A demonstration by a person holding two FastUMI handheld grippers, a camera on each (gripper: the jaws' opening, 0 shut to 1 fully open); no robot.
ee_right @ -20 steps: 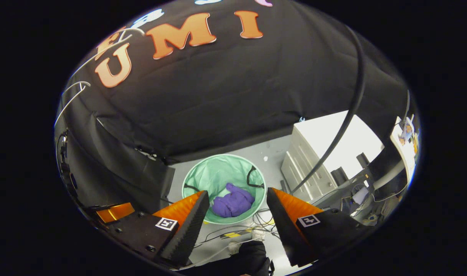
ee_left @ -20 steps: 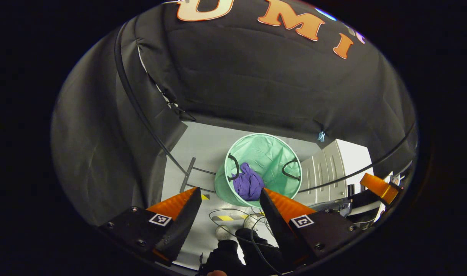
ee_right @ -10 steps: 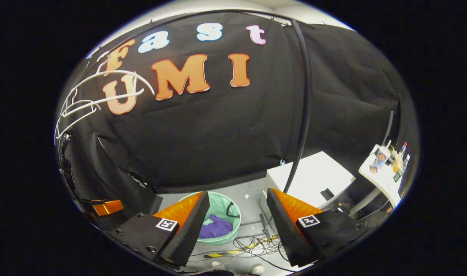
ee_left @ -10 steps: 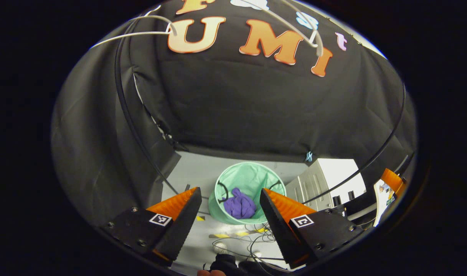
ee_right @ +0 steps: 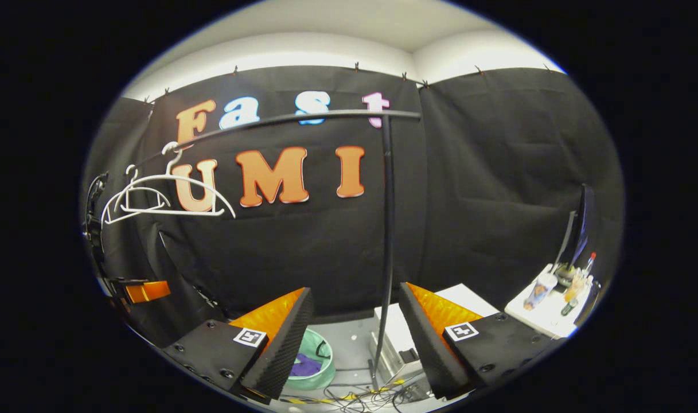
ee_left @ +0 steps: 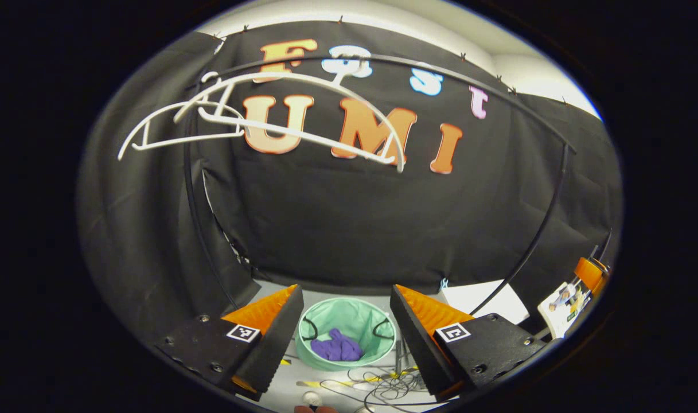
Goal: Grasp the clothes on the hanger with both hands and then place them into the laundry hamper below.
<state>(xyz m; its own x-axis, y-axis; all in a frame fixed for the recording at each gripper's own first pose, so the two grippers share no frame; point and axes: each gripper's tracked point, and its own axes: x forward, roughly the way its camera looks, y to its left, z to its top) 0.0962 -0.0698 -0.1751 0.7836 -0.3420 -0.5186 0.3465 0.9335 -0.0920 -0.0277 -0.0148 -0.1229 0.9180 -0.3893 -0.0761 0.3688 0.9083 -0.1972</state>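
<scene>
We hold the left gripper (ee_left: 343,307) and right gripper (ee_right: 355,310) spread wide, each gripping nothing. The purple crumpled garment (ee_left: 336,348) lies inside the mint-green fabric laundry hamper (ee_left: 349,318) on the floor. The white plastic hangers (ee_left: 257,123) hang bare; swinging upward carelessly could snag them.

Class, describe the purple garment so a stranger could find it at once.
Start at the black metal clothes rail with bare white plastic hangers. Below it on the grey floor stands a round mint-green fabric laundry hamper. The crumpled purple garment lies inside, the sole purple thing there.
</scene>
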